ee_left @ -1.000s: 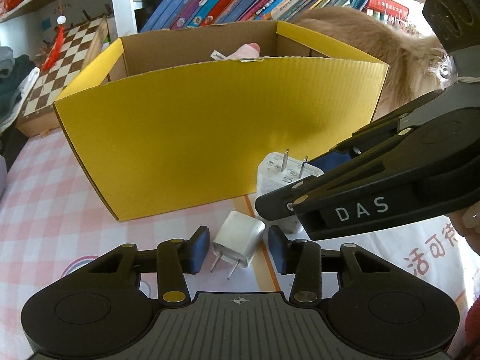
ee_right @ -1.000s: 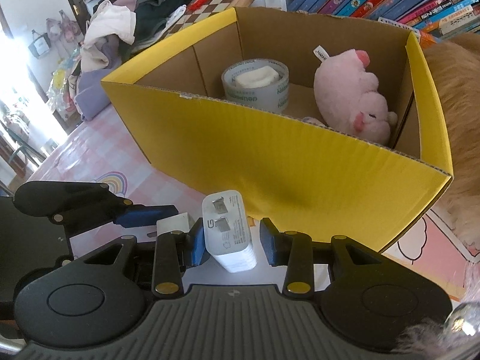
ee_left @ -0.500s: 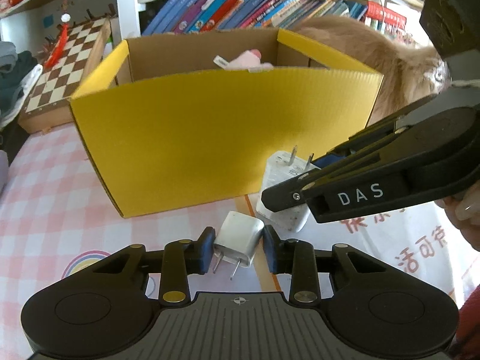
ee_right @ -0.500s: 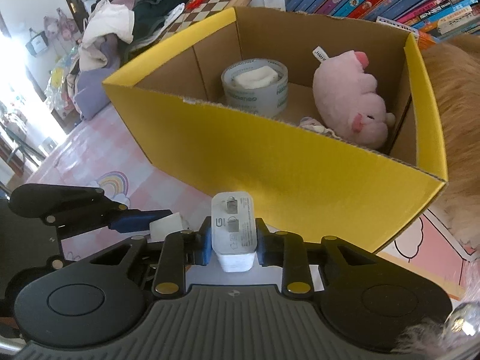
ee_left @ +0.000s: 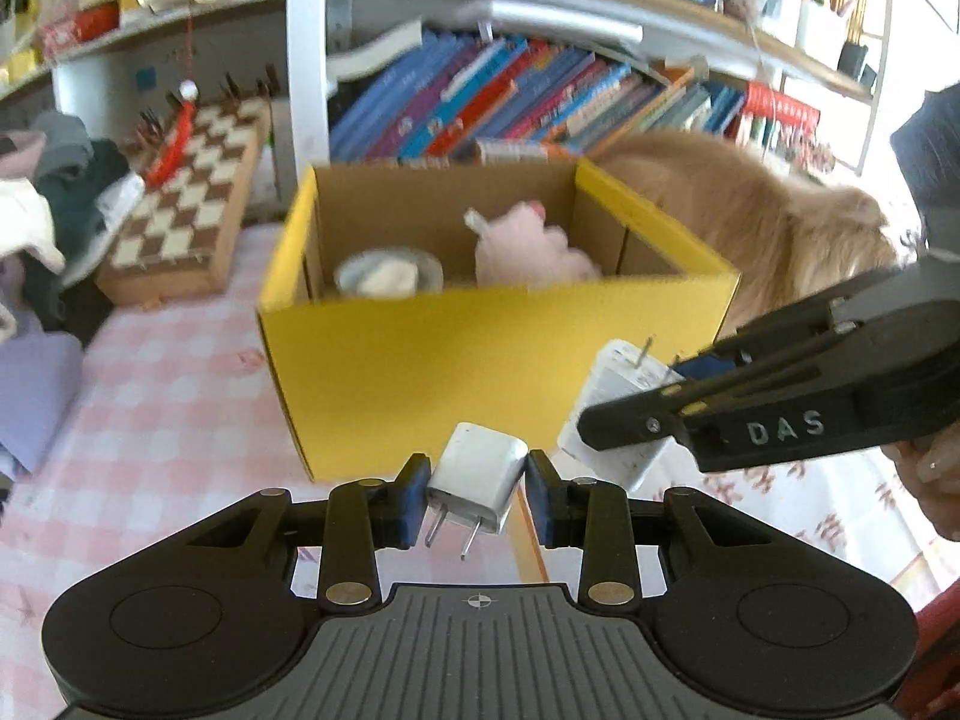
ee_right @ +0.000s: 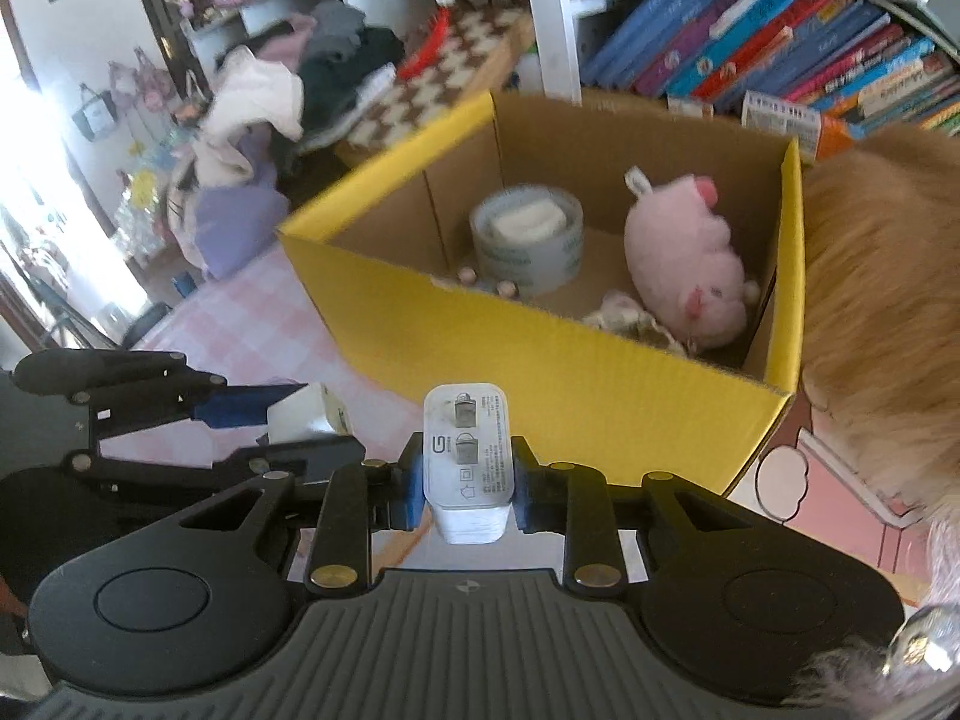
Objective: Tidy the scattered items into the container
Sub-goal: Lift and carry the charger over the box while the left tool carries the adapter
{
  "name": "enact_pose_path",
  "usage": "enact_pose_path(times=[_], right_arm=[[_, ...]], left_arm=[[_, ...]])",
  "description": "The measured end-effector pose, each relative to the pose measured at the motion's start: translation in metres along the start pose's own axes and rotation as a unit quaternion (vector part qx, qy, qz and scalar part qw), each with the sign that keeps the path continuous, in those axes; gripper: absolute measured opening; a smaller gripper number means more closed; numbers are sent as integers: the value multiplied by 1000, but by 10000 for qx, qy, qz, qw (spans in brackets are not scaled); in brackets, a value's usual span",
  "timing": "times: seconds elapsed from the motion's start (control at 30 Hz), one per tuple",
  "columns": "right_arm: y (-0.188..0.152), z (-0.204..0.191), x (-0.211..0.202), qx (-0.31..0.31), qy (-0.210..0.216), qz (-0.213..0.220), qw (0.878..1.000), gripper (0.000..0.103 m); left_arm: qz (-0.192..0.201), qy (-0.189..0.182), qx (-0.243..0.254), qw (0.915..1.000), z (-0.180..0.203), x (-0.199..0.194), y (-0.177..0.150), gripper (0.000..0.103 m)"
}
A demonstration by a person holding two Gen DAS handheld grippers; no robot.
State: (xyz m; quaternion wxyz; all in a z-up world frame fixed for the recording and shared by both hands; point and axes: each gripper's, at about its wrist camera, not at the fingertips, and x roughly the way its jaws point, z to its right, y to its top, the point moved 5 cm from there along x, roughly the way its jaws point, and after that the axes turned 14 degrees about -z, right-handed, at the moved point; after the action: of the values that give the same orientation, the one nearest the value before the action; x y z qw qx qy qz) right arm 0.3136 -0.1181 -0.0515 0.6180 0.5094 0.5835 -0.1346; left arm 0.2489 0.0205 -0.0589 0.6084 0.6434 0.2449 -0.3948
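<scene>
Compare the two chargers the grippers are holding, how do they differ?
The left charger is small and squarish; the right charger is taller and blockier. The left charger's prongs point toward the camera; in the left view the right charger's prongs point up. The right charger shows printed markings; none show on the left. Both are white, each clamped in a gripper.

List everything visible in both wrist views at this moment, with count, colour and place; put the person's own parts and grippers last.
small charger: 1, white, prongs toward the camera, between the left gripper's pads
large charger: 1, white, clamped in the right gripper
box: 1, yellow outside, brown inside, on the checked tablecloth
plush pig: 1, pink, inside the box, right side
tape roll: 1, clear-grey, inside the box, left of the pig
chessboard: 1, brown and cream, behind the box, left
books: many, mixed colours, on the shelf behind
furry animal: 1, tan, right of the box
clothes pile: 1, mixed colours, far left
left gripper: 1, black
right gripper: 1, black
</scene>
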Motion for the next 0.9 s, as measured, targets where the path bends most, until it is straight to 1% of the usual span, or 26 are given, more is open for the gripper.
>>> enact_pose_path(times=[0.2,0.33,0.4,0.53,0.63,0.7,0.9], right_arm=[[6,-5,-41,-99,78,541,9985,25],[18,-3,-62,-173,87,851,9962,25],[28,1,-71,-237,79,983,9948,25],[51,13,-78,-398,-112,1137,9927,25],[72,27,-72,-516,-285,1115,9920,25],[88,36,-60,-582,-317,969,9931,25],[138,63,-2,-540,-273,167,9980,25]], left_arm=[[439,113,62,9990,3,-31,23,32],[727,159,153,9971,5,-48,44,32],[836,186,184,9962,5,-52,55,32],[942,328,262,9947,0,-47,81,32],[808,346,152,9960,-9,-31,99,32],[611,372,86,9974,-15,-14,109,32],[-47,570,348,9978,-8,35,127,33]])
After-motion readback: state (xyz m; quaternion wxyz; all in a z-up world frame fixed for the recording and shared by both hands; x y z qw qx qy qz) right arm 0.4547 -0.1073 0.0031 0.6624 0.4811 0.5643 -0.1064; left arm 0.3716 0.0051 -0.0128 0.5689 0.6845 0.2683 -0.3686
